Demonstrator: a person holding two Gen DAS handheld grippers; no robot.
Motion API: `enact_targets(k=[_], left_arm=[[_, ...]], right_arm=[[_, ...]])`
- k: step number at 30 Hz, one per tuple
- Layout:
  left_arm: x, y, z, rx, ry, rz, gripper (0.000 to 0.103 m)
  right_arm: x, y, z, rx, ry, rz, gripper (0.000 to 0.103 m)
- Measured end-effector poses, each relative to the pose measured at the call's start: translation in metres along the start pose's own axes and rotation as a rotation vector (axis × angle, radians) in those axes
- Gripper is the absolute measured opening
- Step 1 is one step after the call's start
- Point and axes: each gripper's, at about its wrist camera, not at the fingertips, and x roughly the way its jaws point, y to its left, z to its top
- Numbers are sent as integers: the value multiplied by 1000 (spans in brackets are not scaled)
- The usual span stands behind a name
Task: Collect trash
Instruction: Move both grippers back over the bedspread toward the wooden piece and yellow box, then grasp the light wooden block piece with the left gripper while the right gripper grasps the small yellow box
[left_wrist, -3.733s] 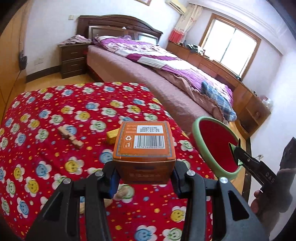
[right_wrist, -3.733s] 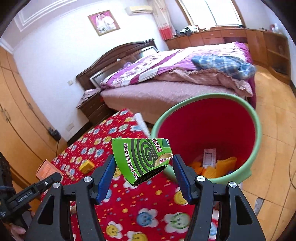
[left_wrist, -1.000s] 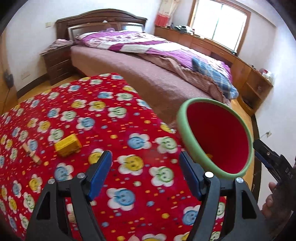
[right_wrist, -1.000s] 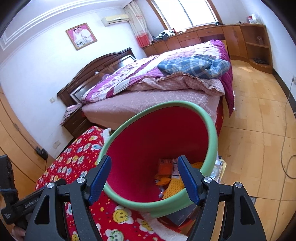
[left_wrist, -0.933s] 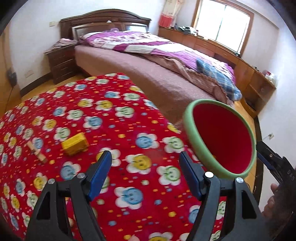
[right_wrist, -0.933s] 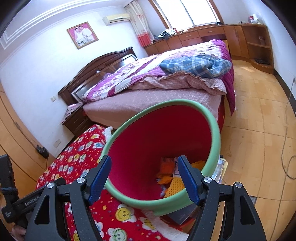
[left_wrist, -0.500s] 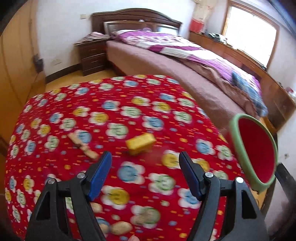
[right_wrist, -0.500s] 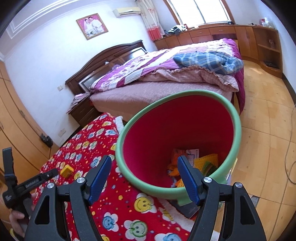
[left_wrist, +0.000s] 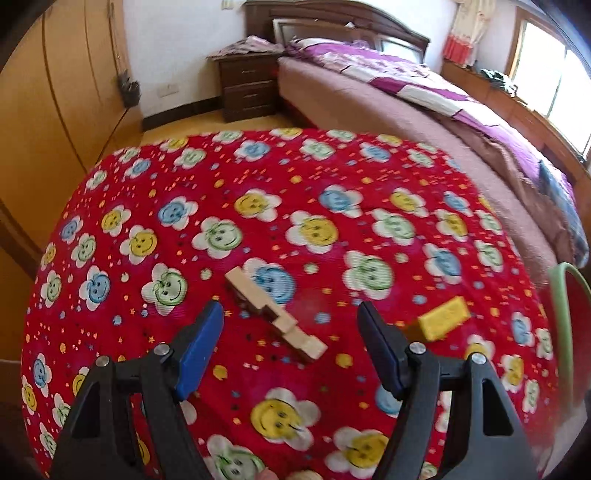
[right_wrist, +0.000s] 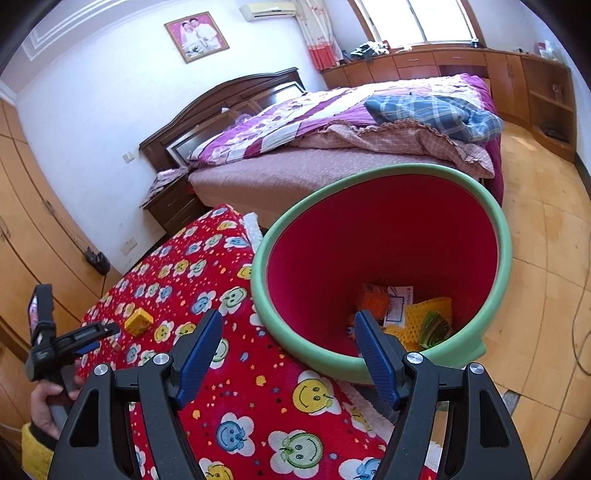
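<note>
My left gripper (left_wrist: 290, 325) is open and empty, just above a pale wooden stick piece (left_wrist: 275, 315) lying on the red smiley tablecloth (left_wrist: 221, 206). A yellow block (left_wrist: 445, 318) lies to its right; it also shows in the right wrist view (right_wrist: 138, 322). My right gripper (right_wrist: 288, 341) is open and empty, above the table edge beside the red bin with a green rim (right_wrist: 506, 236). The bin holds an orange box (right_wrist: 373, 299), yellow mesh (right_wrist: 424, 317) and a green packet (right_wrist: 436, 326). The left gripper also shows in the right wrist view (right_wrist: 107, 330), far left.
A bed with a purple quilt (right_wrist: 332, 122) stands behind the table and bin. A nightstand (left_wrist: 247, 86) and wooden wardrobes (left_wrist: 48, 110) are at the back left. The bin rim (left_wrist: 563, 314) shows at the right edge. Wooden floor (right_wrist: 546, 258) lies right of the bin.
Both grippers have dropped their boxes into the bin and are now open and empty. My left gripper has swung left, away from the bin, to above the wooden stick. My right gripper has pulled back slightly.
</note>
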Motion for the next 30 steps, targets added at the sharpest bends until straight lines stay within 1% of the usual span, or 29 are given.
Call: enact_targets(k=[3,4,5,8,10,12,15,18,20,22,23,24,25,28,30], left_arm=[[12,4,-4,-18,29,18,75],[10,4,-5,-11,3,27,75],[12,4,-6,-6,5,37,76],[12,8,-8,-23,-1,38,79],[13,9,-8,-20,9,46,82],[14,10,-7,-24,14,39,84],[15,10,-8,-7,22,46,86],[17,6,-2,-6,38,41,84],[15,4,-2,10,22,23,76],[12,2,-2,34,2,14,57],[10,1,-4,45,-9,16,51],[9,1,-5,51,-13,23,38],[8,1,-6,53,-15,24,27],[5,3,-7,37,-13,-13,26],[2,9,-8,22,-16,-52,26]], right_arm=[[2,1,0,-2,6,3,75],[2,1,-1,-3,8,5,75],[3,2,-1,-4,9,7,75],[4,4,-3,-9,14,12,75],[4,5,-4,-14,17,18,75],[5,8,-5,-20,19,25,75],[4,11,-6,-25,18,35,75],[6,14,-8,-30,25,45,75],[6,18,-10,-38,29,48,75],[7,22,-11,-53,38,52,75],[9,25,-12,-60,42,53,75],[9,27,-12,-66,45,55,75],[9,30,-14,-70,46,56,75],[9,39,-15,-97,48,61,75],[9,46,-14,-119,47,61,75]])
